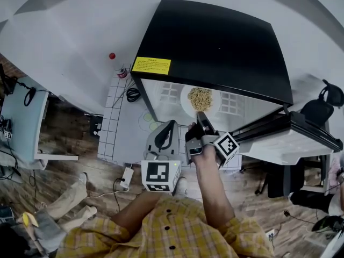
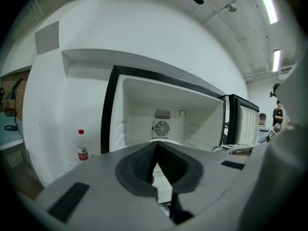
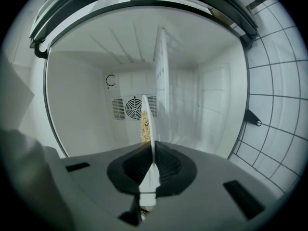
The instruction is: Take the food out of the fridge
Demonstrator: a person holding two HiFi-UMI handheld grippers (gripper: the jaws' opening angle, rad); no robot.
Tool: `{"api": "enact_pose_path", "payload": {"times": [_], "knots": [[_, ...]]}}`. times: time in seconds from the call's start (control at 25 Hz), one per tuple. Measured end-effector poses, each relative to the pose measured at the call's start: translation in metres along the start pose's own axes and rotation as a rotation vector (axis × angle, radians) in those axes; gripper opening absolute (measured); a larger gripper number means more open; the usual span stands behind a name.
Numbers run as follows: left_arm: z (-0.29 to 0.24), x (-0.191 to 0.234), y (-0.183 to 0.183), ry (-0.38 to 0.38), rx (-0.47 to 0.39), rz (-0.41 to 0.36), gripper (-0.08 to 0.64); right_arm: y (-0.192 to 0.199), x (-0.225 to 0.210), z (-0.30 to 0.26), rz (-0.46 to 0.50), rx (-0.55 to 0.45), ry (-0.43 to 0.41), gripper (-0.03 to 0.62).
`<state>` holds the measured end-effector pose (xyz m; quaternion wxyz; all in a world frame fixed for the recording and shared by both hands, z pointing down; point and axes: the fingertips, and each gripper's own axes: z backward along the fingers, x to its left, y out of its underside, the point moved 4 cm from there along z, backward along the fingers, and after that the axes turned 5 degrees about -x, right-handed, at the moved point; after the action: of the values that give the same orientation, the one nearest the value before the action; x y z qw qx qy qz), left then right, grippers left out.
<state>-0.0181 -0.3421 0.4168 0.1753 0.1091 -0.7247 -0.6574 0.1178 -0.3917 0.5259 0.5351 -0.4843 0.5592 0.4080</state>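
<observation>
- right gripper [image 1: 200, 117] reaches into the fridge mouth, jaws pinched on the near rim of the plate [image 1: 188, 100]. The right gripper view shows the pads clamped on the thin white edge [image 3: 148, 129], so the grip is on.
- rim grip rather than a scoop probably because the plate is flat and the shelf leaves no room to get under it.
- plate looks upright in the right gripper view only because the gripper is rolled on its side, so its jaws can take the flat rim edge-on. The head view shows the plate lying flat on the fridge shelf [image 3: 162, 81].
- food: noodles [image 1: 201, 98] heaped mid-plate, inside the fridge [image 1: 215, 42] and close to the shelf's front edge. Also seen past the rim [image 3: 144, 124], with the back-wall fan behind.
- left gripper [image 1: 170, 124] hangs just outside the opening at the left front edge, jaws pressed together on nothing [image 2: 156, 147]. It looks parked clear of the plate's way out.
- door [image 1: 290, 136] is swung wide to the right, so the exit is free.
- bottle [image 2: 83, 146] stands on the floor beside the fridge's left wall, not involved.
- judgement: grasp done, pull-out not yet done. Keep the plate level or the noodles may slide off.
</observation>
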Motion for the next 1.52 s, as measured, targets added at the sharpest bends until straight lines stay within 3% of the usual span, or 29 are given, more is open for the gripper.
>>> {"api": "enact_pose_path", "payload": {"times": [0.8, 1.52], "knots": [[0.059, -0.011, -0.012, -0.01, -0.039, 0.018, 0.006, 0.036, 0.042, 0.107, 0.055, 0.091, -0.022, 0.015], [0.133, -0.039, -0.024, -0.001, -0.054, 0.005, 0.006, 0.05, 0.046, 0.202, 0.069, 0.112, -0.015, 0.017]]}}
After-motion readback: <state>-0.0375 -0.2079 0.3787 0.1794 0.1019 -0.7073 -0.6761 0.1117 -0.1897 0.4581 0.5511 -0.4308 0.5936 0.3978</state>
